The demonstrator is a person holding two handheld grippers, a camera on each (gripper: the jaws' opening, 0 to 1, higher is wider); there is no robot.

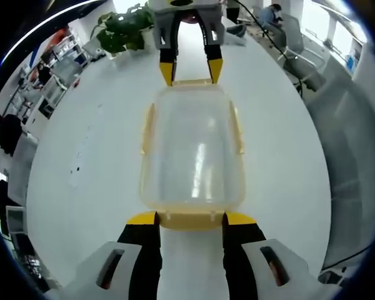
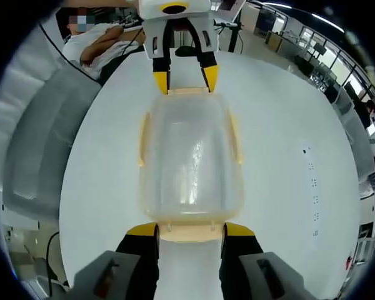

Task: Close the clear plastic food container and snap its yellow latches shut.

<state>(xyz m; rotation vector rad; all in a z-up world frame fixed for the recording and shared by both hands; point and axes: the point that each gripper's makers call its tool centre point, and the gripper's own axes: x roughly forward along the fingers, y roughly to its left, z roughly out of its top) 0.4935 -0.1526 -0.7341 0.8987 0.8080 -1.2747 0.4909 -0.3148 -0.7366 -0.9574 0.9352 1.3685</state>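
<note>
the clear plastic container [image 1: 192, 153] is lying on the white bench [image 1: 81, 144] with its lid resting on top, and a gripper is sitting at each of its two short ends. in the left gripper view, the left gripper [image 1: 190, 219] is rising from the bottom with its yellow-tipped jaws spread apart, straddling the near yellow latch [image 1: 189, 219], which is jutting out flat from the container's end rather than lying folded against the wall. the tips are sitting just beside the latch's corners; whether they are touching it i cannot tell. at the far end the right gripper [image 1: 191, 70] is coming in from the top of that view, its jaws also spread, either side of the far latch [image 1: 191, 82].

the right gripper view is showing the mirror of this: the right gripper [image 2: 190, 230] with jaws parted around its own near latch [image 2: 190, 231], the container [image 2: 190, 156] stretching away from it, and the left gripper [image 2: 185, 80] at the far end with jaws parted. neither gripper is clamping anything. yellow side latches [image 1: 149, 128] are running along both long sides of the container.

a potted plant [image 1: 122, 30] is standing at the bench's far edge in the left gripper view, with a grey chair [image 1: 350, 131] beside the bench.
</note>
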